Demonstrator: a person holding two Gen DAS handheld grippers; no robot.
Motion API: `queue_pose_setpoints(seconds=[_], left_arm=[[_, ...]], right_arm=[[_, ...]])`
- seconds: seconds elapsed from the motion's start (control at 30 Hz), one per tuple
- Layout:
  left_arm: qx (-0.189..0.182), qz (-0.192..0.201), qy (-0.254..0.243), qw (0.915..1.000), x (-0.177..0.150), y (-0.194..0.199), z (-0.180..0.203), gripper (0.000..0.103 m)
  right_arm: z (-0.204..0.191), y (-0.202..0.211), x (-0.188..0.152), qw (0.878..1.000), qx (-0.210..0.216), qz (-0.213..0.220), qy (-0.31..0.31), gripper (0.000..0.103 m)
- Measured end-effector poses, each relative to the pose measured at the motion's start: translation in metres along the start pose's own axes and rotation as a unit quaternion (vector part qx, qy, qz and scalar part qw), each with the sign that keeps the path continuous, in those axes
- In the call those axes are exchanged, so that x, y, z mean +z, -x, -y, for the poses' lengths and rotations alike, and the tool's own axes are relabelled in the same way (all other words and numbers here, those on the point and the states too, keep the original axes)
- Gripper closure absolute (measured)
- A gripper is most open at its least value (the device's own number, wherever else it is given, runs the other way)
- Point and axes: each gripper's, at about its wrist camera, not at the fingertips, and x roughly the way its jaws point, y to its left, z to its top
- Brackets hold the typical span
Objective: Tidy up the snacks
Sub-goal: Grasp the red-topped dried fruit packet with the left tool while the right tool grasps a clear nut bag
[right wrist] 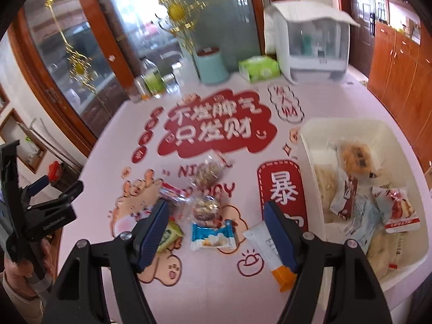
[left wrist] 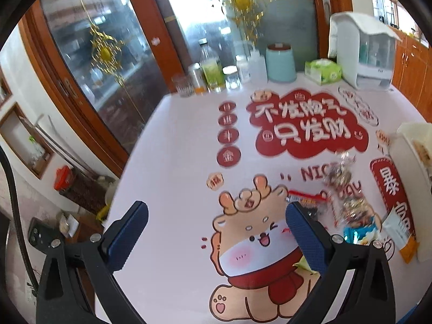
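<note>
Several wrapped snacks lie loose on the printed tablecloth: a blue-and-white pack [right wrist: 212,236], two clear packs of nutty cakes [right wrist: 209,171] [right wrist: 206,208], a red-edged pack [right wrist: 172,190], a green pack [right wrist: 170,236] and a white-and-orange pack [right wrist: 271,251]. A white bin [right wrist: 307,145] at the right holds several more snacks. My right gripper [right wrist: 216,232] is open and empty just above the blue-and-white pack. My left gripper [left wrist: 213,232] is open and empty over the cartoon print, left of the snacks [left wrist: 340,172]; it also shows in the right wrist view [right wrist: 54,189].
Along the table's far edge stand bottles and jars [left wrist: 213,70], a teal canister [right wrist: 210,64], a green tissue pack [right wrist: 259,68] and a white cabinet-like dispenser [right wrist: 313,46]. Glass doors with wooden frames are behind. The table's left edge drops off near my left gripper.
</note>
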Motion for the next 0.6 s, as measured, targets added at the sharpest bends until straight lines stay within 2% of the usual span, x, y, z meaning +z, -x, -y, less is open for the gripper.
queue_pose_setpoints(seconds=[0.07,0.17,0.3,0.47,0.6], left_arm=[[-0.022,-0.021,0.0,0.9995,-0.003,-0.019,0.002,0.002],[-0.064,-0.052,-0.005,0.9966,-0.005,-0.043,0.013,0.002],[-0.128,-0.097,-0.03,0.9866,-0.007,-0.083,0.049,0.002],[-0.169,-0.152,-0.041,0.9729,-0.014,-0.129,0.084,0.002],[-0.191,-0.179,-0.036,0.9645,-0.019,-0.149,0.096,0.002]], right_arm=[[0.002,-0.019,0.002,1.0,-0.017,-0.02,-0.004,0.03],[0.004,-0.047,0.006,0.998,-0.021,-0.049,-0.018,0.03],[0.003,-0.087,0.018,0.996,-0.008,-0.077,-0.044,0.03],[0.004,-0.146,0.039,0.991,-0.007,-0.109,-0.081,0.03],[0.006,-0.187,0.05,0.984,-0.004,-0.138,-0.114,0.03]])
